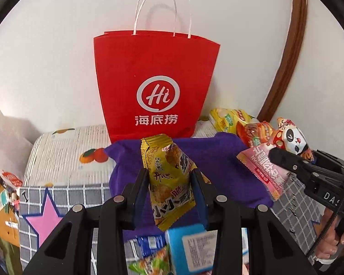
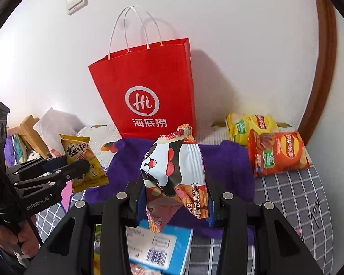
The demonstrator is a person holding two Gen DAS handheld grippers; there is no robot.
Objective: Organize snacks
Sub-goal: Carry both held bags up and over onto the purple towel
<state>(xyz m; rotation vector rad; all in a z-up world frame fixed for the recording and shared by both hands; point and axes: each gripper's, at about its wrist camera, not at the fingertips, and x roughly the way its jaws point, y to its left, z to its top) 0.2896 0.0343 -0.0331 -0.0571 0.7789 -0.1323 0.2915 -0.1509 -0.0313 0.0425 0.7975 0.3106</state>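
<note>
Closest under my left gripper (image 1: 169, 183) lie a light blue box (image 1: 190, 247) with a printed label, a blue snack packet (image 1: 149, 245) and a green one (image 1: 149, 265), all blurred at the bottom edge. The left gripper is clamped on a yellow snack packet (image 1: 169, 178), which stands up between the jaws, its crimped top uppermost. My right gripper (image 2: 174, 183) is clamped on two packets at once: a panda-print snack packet (image 2: 169, 165) in front and a pink packet (image 2: 156, 215) hanging just behind and below it (the left view shows the pair from the side, pink one nearer that camera). My hand (image 1: 332, 245) shows at the lower right edge of the left view, wrapped round the right gripper's handle.

Both loads hang above a purple cloth (image 1: 217, 158) spread on a bed with a grey grid-pattern cover (image 2: 286, 194), which also bears a pink star (image 1: 43, 220). Beyond the cloth is a cream fruit-print sheet (image 1: 75, 146). To the right on the bed lie an orange chip bag (image 2: 277, 153) and, just behind and touching it, a yellow chip bag (image 2: 250, 123).

Farthest, a red paper bag (image 1: 156, 84) with white rope handles stands upright against the white wall (image 1: 45, 45), its mouth open upward; a light switch (image 2: 76, 0) sits high on the wall to its left, and a brown wooden frame (image 2: 321, 80) curves down the right side
</note>
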